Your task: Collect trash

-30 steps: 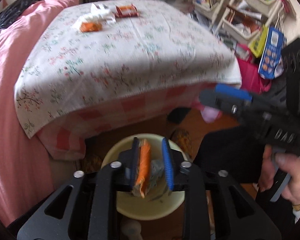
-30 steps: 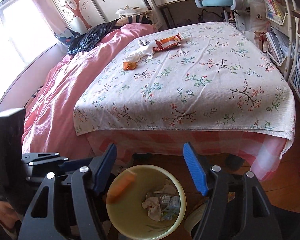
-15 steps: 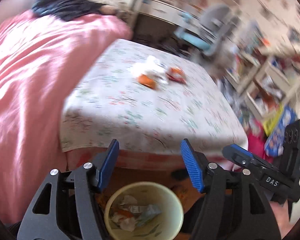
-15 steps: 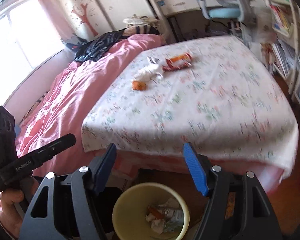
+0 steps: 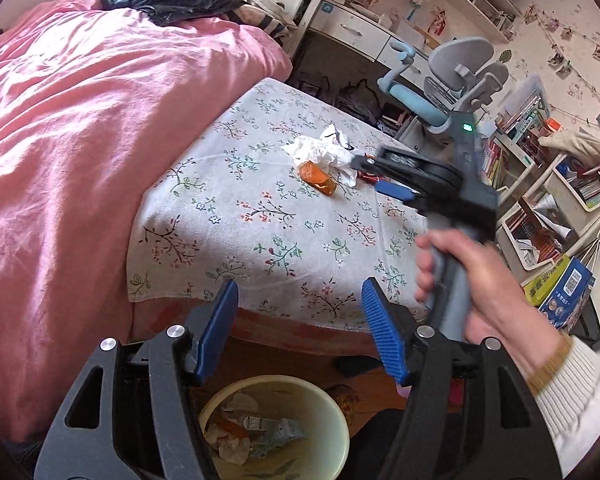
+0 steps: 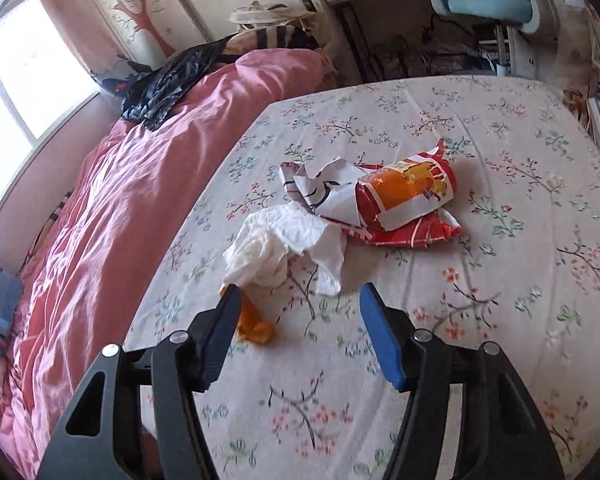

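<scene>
Nowhere legible, the red-orange wrapper (image 6: 410, 200) faces the empty, closing right gripper (image 6: 298, 334).

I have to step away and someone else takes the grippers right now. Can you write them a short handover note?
Left gripper: open, empty, above the yellow bin on the floor.
Right gripper: empty, jaws closing, out over the floral cloth next to the trash pile.
Done: the bin already holds crumpled paper and wrappers.
Left, all on the cloth: white tissue, small orange piece at its near end, red and orange snack wrapper, white printed paper.
</scene>
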Tool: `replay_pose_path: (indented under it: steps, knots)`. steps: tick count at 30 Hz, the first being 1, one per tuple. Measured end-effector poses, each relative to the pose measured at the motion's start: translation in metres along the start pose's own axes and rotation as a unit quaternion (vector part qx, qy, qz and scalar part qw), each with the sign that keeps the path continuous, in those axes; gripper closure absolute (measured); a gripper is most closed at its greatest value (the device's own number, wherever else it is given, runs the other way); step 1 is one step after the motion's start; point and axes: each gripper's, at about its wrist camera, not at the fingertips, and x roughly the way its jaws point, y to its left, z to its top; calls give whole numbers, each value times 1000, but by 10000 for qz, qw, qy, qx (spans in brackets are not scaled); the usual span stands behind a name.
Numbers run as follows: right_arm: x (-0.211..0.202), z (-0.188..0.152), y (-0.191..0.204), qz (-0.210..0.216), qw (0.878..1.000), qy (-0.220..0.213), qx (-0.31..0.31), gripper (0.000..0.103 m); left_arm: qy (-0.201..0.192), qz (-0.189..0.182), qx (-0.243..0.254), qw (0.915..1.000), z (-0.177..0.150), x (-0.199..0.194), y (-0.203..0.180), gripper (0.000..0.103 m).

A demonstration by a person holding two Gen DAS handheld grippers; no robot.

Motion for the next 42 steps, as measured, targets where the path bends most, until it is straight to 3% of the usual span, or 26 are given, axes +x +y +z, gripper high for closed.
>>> replay_pose_path:
  steps: [3, 4, 6, 8, 12, 17, 22, 27, 31, 33, 35, 37, 42]
  knots:
    - [22, 10, -6, 126, 9994, 63, 329, 47, 44, -36, -3, 10000, 2, 1, 0, 42]
    - [25, 12, -7, 180, 9990, 72, 393, 54, 50, -50, -16, 10000, 3, 2, 0, 42]
    - [29, 15, -9, 288, 9984, 42, 492, 92, 60, -78, -49, 9999, 5, 3, 2, 42]
    - [22, 16, -12, 406, 9974, -100, 589, 99, 61, -74, -76, 9999, 8, 4, 3, 42]
    - [-16, 8, -11, 801, 9953, -290, 455, 100, 88, -80, -154, 9998, 16, 9, 7, 42]
    - [-68, -11, -31, 964, 9946, -116, 372, 100, 163, -48, -3, 9999, 29, 22, -1, 42]
    - [-82, -22, -67, 424, 9981, 124, 431, 100, 342, 52, 378, 9987, 47, 45, -19, 39]
    - [-87, -23, -94, 100, 9982, 42, 597, 100, 445, 286, 871, 9948, 73, 78, -39, 37]
    - [-89, -18, -103, -166, 9974, 7, 697, 92, 485, 559, 1475, 9863, 98, 112, -53, 36]
    - [-92, -17, -108, -264, 9965, -78, 789, 57, 415, 581, 1411, 9874, 114, 121, -45, 36]
    - [-97, -15, -107, -355, 9965, -226, 724, 45, 405, 642, 1388, 9874, 129, 130, -38, 36]
    - [-98, -12, -104, -313, 9975, -247, 579, 45, 480, 814, 1593, 9827, 137, 145, -34, 37]
    - [-87, -12, -88, -22, 9994, -25, 347, 40, 826, 773, 2303, 9665, 133, 170, -46, 40]
